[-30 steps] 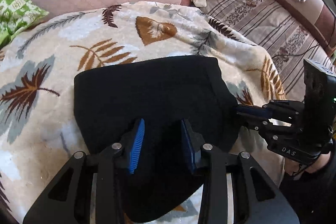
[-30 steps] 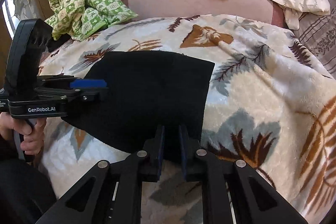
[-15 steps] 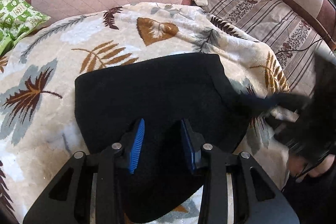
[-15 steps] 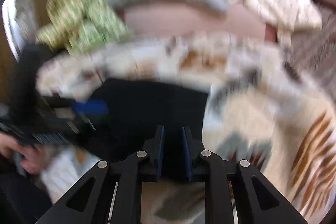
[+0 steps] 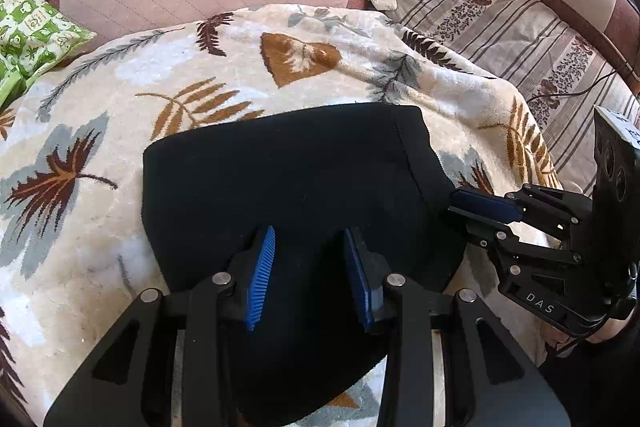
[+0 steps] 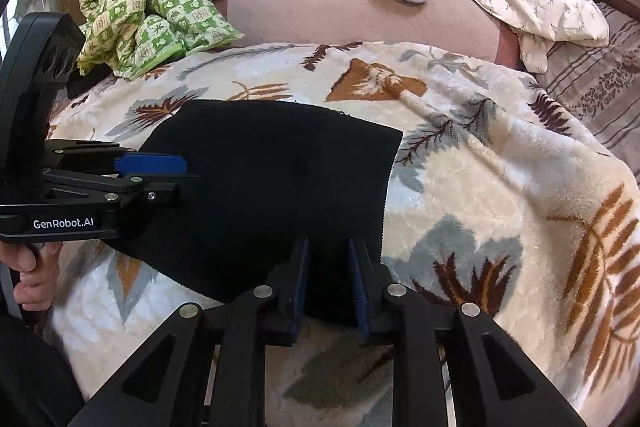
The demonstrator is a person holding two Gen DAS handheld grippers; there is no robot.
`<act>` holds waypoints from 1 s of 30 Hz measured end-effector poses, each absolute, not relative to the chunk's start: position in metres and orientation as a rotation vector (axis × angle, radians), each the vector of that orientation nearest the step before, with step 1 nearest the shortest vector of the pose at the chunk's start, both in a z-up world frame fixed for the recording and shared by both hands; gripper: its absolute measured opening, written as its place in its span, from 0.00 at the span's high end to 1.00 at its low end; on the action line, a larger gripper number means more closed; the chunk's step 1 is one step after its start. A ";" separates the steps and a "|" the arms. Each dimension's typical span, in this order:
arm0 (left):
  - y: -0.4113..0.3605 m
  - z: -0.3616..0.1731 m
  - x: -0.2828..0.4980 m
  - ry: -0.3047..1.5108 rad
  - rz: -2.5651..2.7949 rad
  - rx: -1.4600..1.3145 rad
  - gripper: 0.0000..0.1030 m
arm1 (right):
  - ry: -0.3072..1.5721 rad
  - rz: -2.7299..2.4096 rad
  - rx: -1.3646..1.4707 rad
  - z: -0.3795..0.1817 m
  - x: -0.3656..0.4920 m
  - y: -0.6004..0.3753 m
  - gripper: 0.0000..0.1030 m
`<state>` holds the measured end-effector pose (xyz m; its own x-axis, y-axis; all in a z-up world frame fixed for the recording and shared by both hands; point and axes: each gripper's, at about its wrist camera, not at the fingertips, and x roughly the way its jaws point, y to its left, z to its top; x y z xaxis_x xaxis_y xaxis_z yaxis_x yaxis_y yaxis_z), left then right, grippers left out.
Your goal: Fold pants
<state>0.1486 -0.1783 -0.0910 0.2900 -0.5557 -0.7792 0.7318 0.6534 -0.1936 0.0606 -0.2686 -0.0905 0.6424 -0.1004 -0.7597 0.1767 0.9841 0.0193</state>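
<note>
Both tongs part-open, gripping nothing: we see left tongs (image 5: 308,277) over black pants (image 5: 288,183), right tongs (image 6: 329,281) at their right edge.

We cannot see the near edge of the black pants (image 5: 288,179); it lies hidden beneath the left tool (image 5: 308,275). The green patterned cloth (image 5: 28,35) is cut by the left frame edge. Whether the right tool (image 6: 326,283) touches the fabric, we cannot tell.
</note>
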 end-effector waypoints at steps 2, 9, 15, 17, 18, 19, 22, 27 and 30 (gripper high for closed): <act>-0.179 -0.090 0.148 0.937 -0.862 0.227 0.67 | 0.845 -0.156 0.106 -0.090 0.059 -0.270 0.79; -0.181 -0.061 0.122 0.768 -0.707 0.423 0.52 | 0.795 -0.223 0.223 -0.075 0.037 -0.285 0.48; -0.152 -0.017 0.108 0.639 -0.488 0.387 0.20 | 0.727 -0.294 0.207 -0.058 0.008 -0.277 0.31; -0.145 -0.009 0.104 0.614 -0.450 0.379 0.19 | 0.727 -0.278 0.176 -0.056 0.006 -0.266 0.31; -0.141 -0.004 0.101 0.596 -0.412 0.384 0.19 | 0.728 -0.266 0.145 -0.056 0.007 -0.258 0.29; -0.140 -0.002 0.100 0.591 -0.392 0.385 0.19 | 0.730 -0.260 0.115 -0.056 0.008 -0.252 0.27; -0.130 0.003 0.101 0.596 -0.351 0.354 0.19 | 0.723 -0.254 0.024 -0.056 0.008 -0.237 0.26; -0.122 0.002 0.102 0.621 -0.341 0.320 0.19 | 0.677 -0.288 -0.043 -0.051 0.000 -0.226 0.20; -0.119 0.001 0.100 0.624 -0.339 0.318 0.19 | 0.635 -0.331 -0.061 -0.046 -0.003 -0.227 0.18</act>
